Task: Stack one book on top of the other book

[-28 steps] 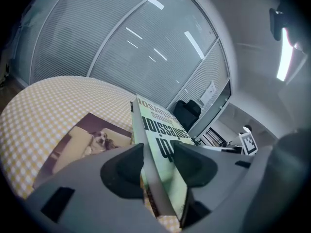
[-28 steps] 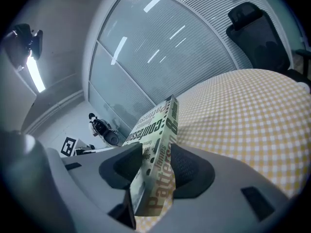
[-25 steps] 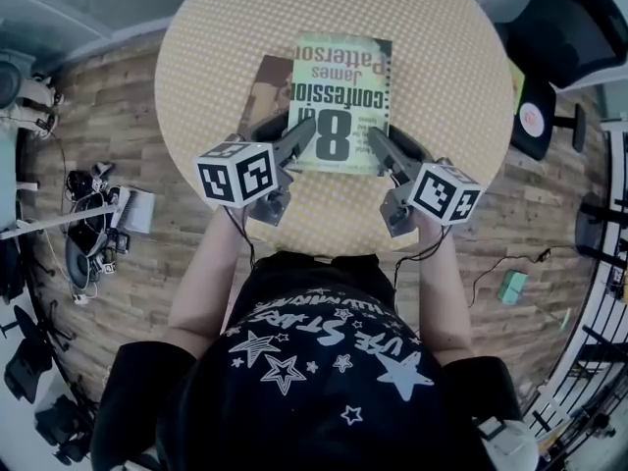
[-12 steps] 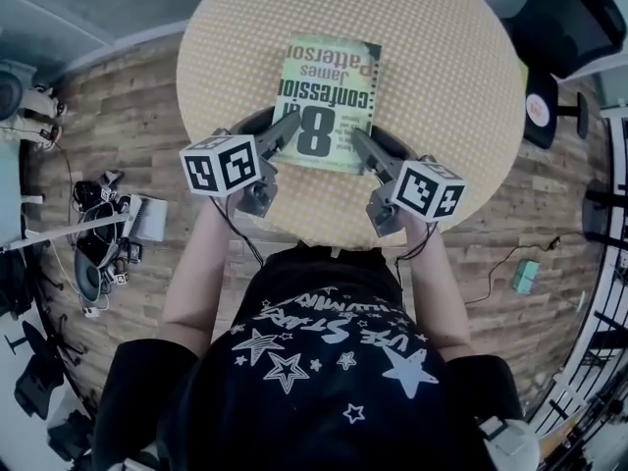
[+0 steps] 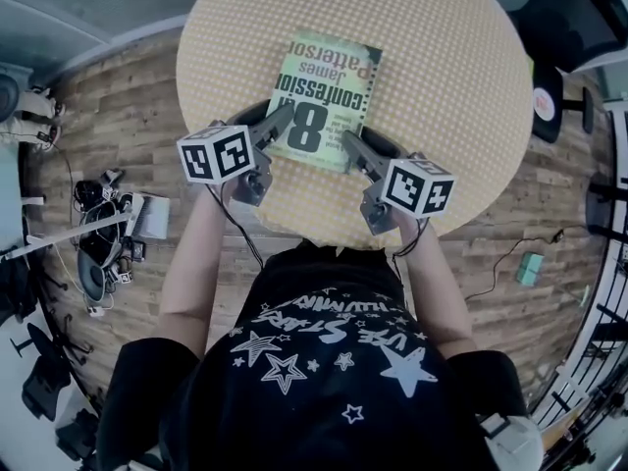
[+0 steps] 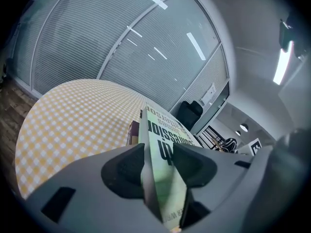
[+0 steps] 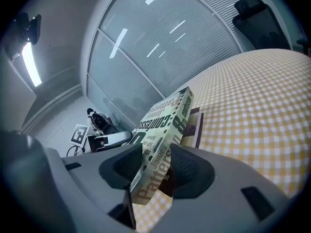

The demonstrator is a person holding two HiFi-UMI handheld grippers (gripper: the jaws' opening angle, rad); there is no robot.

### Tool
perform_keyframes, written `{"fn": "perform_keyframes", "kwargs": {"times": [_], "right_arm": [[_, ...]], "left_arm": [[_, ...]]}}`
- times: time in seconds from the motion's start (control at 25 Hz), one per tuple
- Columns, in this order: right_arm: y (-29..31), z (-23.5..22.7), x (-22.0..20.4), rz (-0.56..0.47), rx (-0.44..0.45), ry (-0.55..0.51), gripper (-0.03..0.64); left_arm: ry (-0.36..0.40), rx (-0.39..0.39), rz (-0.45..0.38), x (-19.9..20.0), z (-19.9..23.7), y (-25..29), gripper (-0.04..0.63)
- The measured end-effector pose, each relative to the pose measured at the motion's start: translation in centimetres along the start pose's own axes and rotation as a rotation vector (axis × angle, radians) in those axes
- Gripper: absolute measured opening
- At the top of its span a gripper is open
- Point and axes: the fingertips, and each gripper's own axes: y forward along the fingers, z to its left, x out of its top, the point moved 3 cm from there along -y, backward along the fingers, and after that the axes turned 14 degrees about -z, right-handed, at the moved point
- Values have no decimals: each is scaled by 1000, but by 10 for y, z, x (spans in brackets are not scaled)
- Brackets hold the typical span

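In the head view, the left claw (image 5: pixel 280 121) and the right claw (image 5: pixel 351 145) each grip a near corner of the pale green paperback book (image 5: pixel 324 96) with large dark print. The book stretches away from both claws over the round bench (image 5: pixel 451 77), which has a yellow-and-white checked cover. The two claws stand on either side of the book's near edge, with their marker cubes behind them towards the person's black star-printed shirt (image 5: pixel 324 361). Wooden plank floor (image 5: pixel 118 116) lies to the outer side of the left claw. In the left gripper view, the left claw (image 6: pixel 160 164) is closed at a middling width on the pale green paperback book (image 6: pixel 159 130), one dark pad pressing each face. The book runs straight ahead from the pads. Just beyond the claw and under the book's left edge lies a dark brown book (image 6: pixel 133 133) on the bench (image 6: pixel 73 120), and a black office chair (image 6: pixel 189 113) stands far ahead. In the right gripper view, the right claw (image 7: pixel 160 168) likewise clamps the pale green paperback book (image 7: pixel 165 120) between its pads, holding it tilted with the near end raised. Ahead of this claw and beneath the green cover the dark brown book (image 7: pixel 195 125) lies flat on the bench (image 7: pixel 252 106); whether the two books touch cannot be told. The left claw (image 7: pixel 104 141) shows off to this claw's left.
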Motion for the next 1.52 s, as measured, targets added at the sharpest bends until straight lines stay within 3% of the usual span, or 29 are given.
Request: {"fn": "perform_keyframes", "kwargs": {"times": [0.52, 0.76, 1.36, 1.52], "right_arm": [[12, -19, -16, 44, -31, -22, 190], [14, -26, -19, 68, -34, -52, 190], [21, -36, -21, 85, -17, -25, 192], [22, -36, -20, 71, -21, -23, 192]], "left_arm": [[2, -17, 32, -16, 21, 19, 187], [-12, 12, 36, -27, 26, 19, 187], [-11, 26, 20, -31, 31, 25, 196], [39, 21, 1, -29, 30, 26, 202]]}}
